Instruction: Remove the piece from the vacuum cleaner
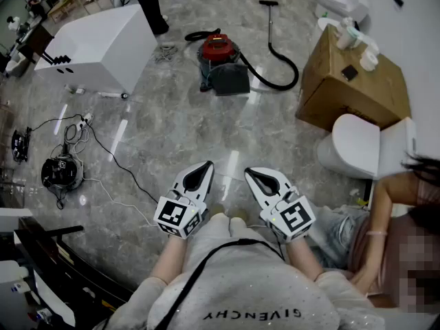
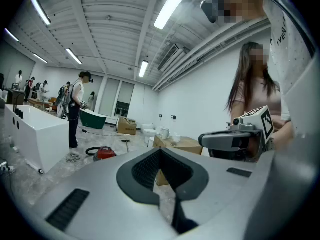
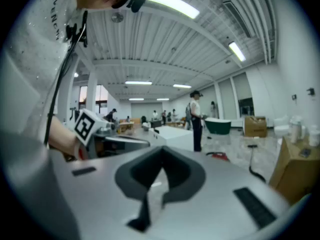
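The vacuum cleaner sits on the floor well ahead, its hose looped beside it, and since the left gripper and right gripper are both clenched empty near the body, an unbraced tug on the piece would likely drag it along.

You're in a big open test hall, bathroom-fixture mockup: toilet @ 3 o'clock, cardboard box @ 2, white block @ 10, marble-look floor, strip lights overhead.
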Tool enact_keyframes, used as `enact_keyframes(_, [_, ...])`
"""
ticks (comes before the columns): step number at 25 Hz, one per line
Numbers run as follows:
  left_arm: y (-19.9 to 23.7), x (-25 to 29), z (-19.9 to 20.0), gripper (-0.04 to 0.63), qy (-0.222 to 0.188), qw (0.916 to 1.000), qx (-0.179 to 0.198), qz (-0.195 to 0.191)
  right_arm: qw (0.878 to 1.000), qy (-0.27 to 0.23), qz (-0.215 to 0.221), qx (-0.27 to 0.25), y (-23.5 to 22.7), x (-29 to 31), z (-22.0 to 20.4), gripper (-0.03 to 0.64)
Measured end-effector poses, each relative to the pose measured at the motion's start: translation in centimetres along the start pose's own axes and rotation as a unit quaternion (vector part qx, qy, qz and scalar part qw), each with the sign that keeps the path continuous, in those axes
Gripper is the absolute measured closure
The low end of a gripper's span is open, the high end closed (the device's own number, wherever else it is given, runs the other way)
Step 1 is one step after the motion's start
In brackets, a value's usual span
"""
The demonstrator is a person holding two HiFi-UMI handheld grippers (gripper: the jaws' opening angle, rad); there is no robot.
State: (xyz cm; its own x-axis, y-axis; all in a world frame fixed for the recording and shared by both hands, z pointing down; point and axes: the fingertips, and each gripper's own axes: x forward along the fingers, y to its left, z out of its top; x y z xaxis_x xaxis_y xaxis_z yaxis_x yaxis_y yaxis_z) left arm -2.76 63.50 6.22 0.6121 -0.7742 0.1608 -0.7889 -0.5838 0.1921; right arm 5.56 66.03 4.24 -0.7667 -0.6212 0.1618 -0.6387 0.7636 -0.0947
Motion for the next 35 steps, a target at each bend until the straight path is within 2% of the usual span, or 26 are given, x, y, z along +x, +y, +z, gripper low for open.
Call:
enact_keyframes(7, [1.0,1.8,-0.1,0.577,-0.009,0.9999,0.002,0.009,0.999,-0.002,0.013,-0.03,-0.8,1.9,0.3,0.601])
enact_keyframes(14, [5.0,7.2,-0.2,0.577,-0.007,0.9998,0.011,-0.016,0.999,0.022,-0.003,-0.025,-5.6,5.6,-0.5,0.601])
enact_keyframes(25, [15.0,17.3,3.3,0.577,0.008,0.9985,0.024,-0.049,0.999,0.036,-0.017,0.003,-15.2,16.6,1.1,0.601])
enact_keyframes(33, [20.0,21.8,3.7,0.577,0.018,0.9972,0.016,-0.071,0.997,0.05,-0.007,0.067,-18.7,22.3,0.6,0.6])
enact_keyframes(35, [20.8,22.7,3.8,0.577,0.019,0.9971,0.013,-0.072,0.997,0.055,-0.011,0.057,-19.5,23.0,0.7,0.6])
